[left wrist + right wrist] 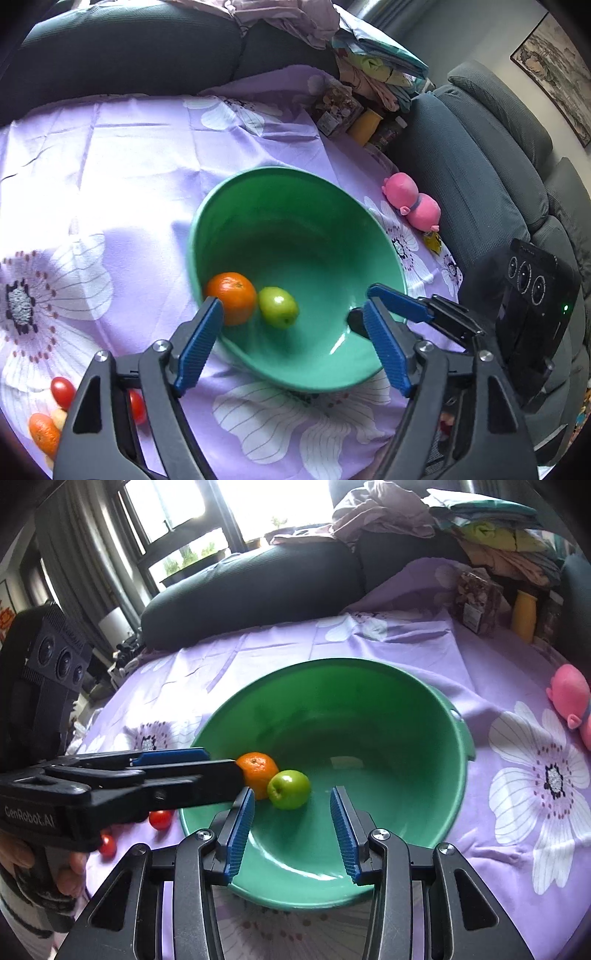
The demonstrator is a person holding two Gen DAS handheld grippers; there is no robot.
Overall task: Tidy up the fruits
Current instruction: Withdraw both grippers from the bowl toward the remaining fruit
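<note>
A green bowl (280, 192) (424, 775) sits on the purple flowered cloth. Inside it lie an orange (232, 295) (258, 768) and a green apple (277, 306) (290, 788), touching each other. My left gripper (293, 314) is open and empty over the bowl's near rim, beside the orange. My right gripper (291, 795) is open and empty, just in front of the apple; it shows in the left wrist view (399, 302) at the bowl's right rim. Cherry tomatoes (62, 391) (160, 819) and a small orange (44, 432) lie on the cloth left of the bowl.
A pink plush toy (413, 206) (570, 698) lies at the table's right edge. A snack bag (332, 107) and yellow bottle (524, 614) stand at the back right. Dark sofas with piled clothes (373, 62) surround the table.
</note>
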